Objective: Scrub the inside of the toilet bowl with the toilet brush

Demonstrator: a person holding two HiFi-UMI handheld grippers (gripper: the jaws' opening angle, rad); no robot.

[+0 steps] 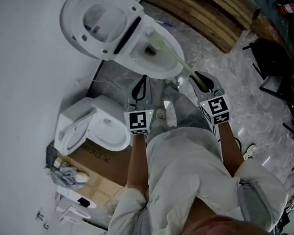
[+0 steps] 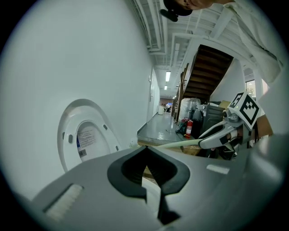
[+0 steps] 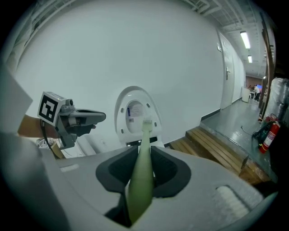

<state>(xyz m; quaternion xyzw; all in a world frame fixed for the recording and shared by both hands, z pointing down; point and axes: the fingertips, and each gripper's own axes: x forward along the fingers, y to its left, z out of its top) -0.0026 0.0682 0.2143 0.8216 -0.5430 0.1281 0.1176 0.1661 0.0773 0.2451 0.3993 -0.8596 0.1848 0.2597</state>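
Note:
A white toilet (image 1: pixel 170 60) stands with its lid (image 1: pixel 96 21) raised against the wall. My right gripper (image 1: pixel 197 77) is shut on the pale green toilet brush (image 1: pixel 174 55), whose far end reaches into the bowl. In the right gripper view the brush handle (image 3: pixel 140 180) runs out between the jaws, and its bristle head (image 3: pixel 147 122) shows in front of the lid (image 3: pixel 135 113). My left gripper (image 1: pixel 142 81) hangs shut and empty just in front of the bowl's near rim. Its jaws meet at the tips in the left gripper view (image 2: pixel 145 151).
A second white toilet (image 1: pixel 93 127) rests on a cardboard box (image 1: pixel 97 168) at the left. Wooden steps (image 1: pixel 204 11) rise behind the toilet, with a red fire extinguisher (image 1: pixel 289 7) and dark equipment (image 1: pixel 273 56) at the right. The person's legs fill the lower middle.

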